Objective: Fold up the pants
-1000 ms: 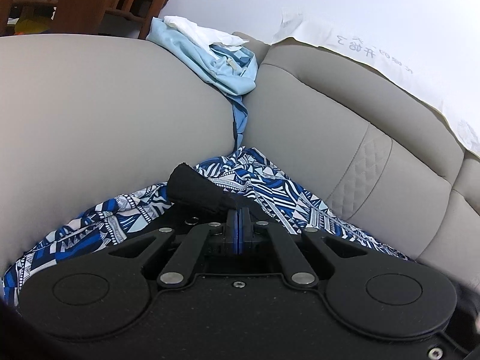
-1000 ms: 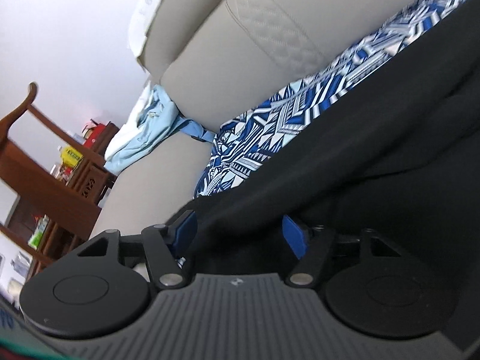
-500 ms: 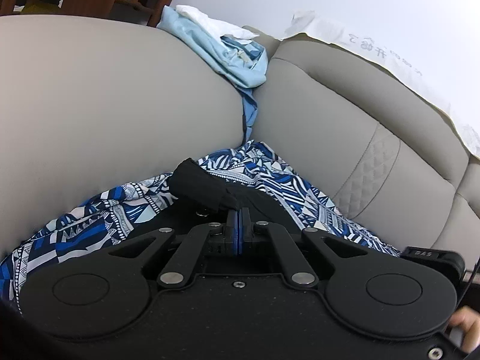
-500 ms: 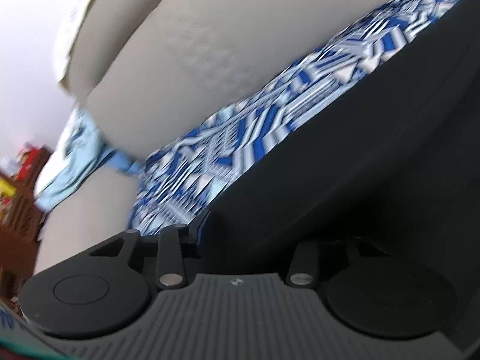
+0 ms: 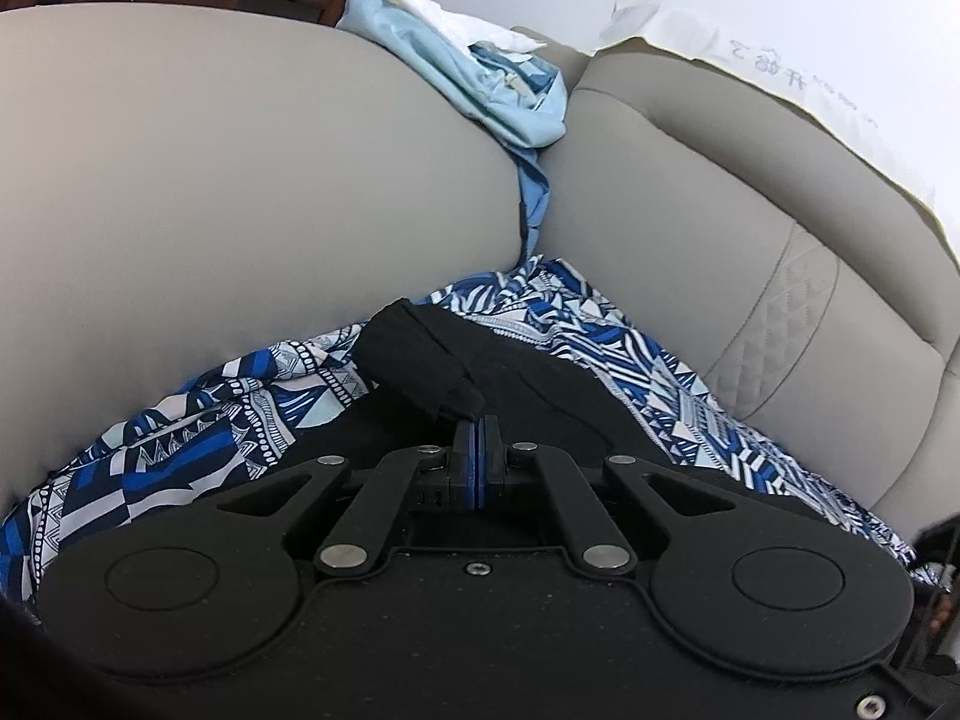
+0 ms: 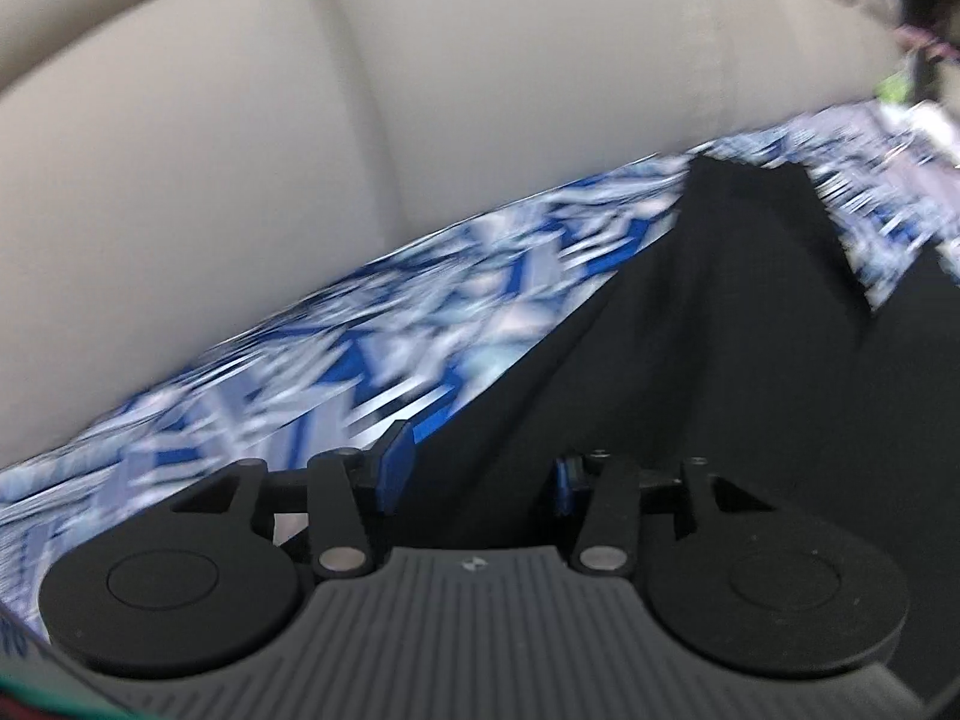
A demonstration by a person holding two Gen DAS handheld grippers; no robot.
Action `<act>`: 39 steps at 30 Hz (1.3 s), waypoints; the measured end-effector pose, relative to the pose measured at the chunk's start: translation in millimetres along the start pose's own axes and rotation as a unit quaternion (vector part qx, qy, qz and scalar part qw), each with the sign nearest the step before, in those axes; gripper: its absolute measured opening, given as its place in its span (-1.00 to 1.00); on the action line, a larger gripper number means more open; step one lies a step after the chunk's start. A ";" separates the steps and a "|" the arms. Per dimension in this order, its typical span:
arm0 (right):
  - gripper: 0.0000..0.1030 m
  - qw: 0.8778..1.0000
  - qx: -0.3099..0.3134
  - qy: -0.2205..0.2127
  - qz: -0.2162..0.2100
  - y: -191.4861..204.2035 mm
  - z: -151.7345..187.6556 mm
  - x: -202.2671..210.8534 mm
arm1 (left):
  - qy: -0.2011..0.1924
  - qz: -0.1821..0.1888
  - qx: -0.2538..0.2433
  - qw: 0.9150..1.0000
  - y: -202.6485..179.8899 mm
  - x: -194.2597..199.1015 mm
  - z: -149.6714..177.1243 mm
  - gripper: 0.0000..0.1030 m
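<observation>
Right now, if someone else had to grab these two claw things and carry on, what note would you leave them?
Left claw: shut on a bunched edge of the black pants.
Right claw: open, with black pants fabric lying between its fingers; this view is blurred.
The pants lie on a blue patterned cloth spread over the grey sofa.
Done: one edge gripped.
Left: probably close the right claw on the fabric, fold the pants over and flatten them.
</observation>
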State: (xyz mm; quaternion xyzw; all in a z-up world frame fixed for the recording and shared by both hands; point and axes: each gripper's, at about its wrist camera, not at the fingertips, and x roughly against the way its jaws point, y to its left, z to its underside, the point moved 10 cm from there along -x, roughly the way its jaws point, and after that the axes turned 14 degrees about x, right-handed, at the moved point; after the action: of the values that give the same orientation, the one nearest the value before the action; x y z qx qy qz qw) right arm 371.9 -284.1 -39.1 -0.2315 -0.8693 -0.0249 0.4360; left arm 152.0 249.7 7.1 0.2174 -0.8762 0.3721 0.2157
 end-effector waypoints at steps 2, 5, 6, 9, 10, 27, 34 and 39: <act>0.21 1.000 -0.013 0.001 0.025 -32.5 -11.9 -19.4 | 0.003 -0.006 0.000 1.000 1.7 -3.5 1.5 -0.97; 0.21 0.998 -0.002 0.002 0.055 -67.0 -30.6 -42.5 | 0.007 -0.014 -0.004 1.000 3.6 -7.9 3.7 -0.97; 0.21 0.998 0.001 0.005 0.064 -77.4 -36.8 -50.5 | 0.008 -0.016 -0.003 1.000 4.2 -9.3 4.1 -0.97; 0.21 0.997 0.003 0.016 0.081 -104.5 -54.9 -75.1 | 0.014 -0.025 0.006 1.000 8.0 -15.1 4.4 -0.97; 0.21 0.996 0.005 0.021 0.085 -111.6 -60.6 -84.9 | 0.016 -0.029 0.009 0.999 9.3 -17.7 4.8 -0.97; -0.92 0.997 -0.046 -0.054 -0.018 -211.1 -101.3 -61.5 | -0.012 -0.061 0.013 0.998 2.5 -16.4 -5.5 -0.96; -0.92 0.991 -0.108 -0.070 -0.029 -306.8 -36.1 -1.2 | -0.012 -0.060 0.003 0.998 -3.2 10.2 -12.2 -0.96; -0.92 0.989 -0.134 -0.067 -0.017 -349.7 26.0 16.4 | -0.008 -0.077 -0.012 0.997 4.1 22.8 -8.2 -0.96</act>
State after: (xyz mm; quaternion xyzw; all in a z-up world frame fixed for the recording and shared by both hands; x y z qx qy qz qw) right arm 195.7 -583.3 12.9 -0.2747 -0.8891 -0.1330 0.3412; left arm 133.0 253.4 22.3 0.2847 -0.8629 0.3418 0.2399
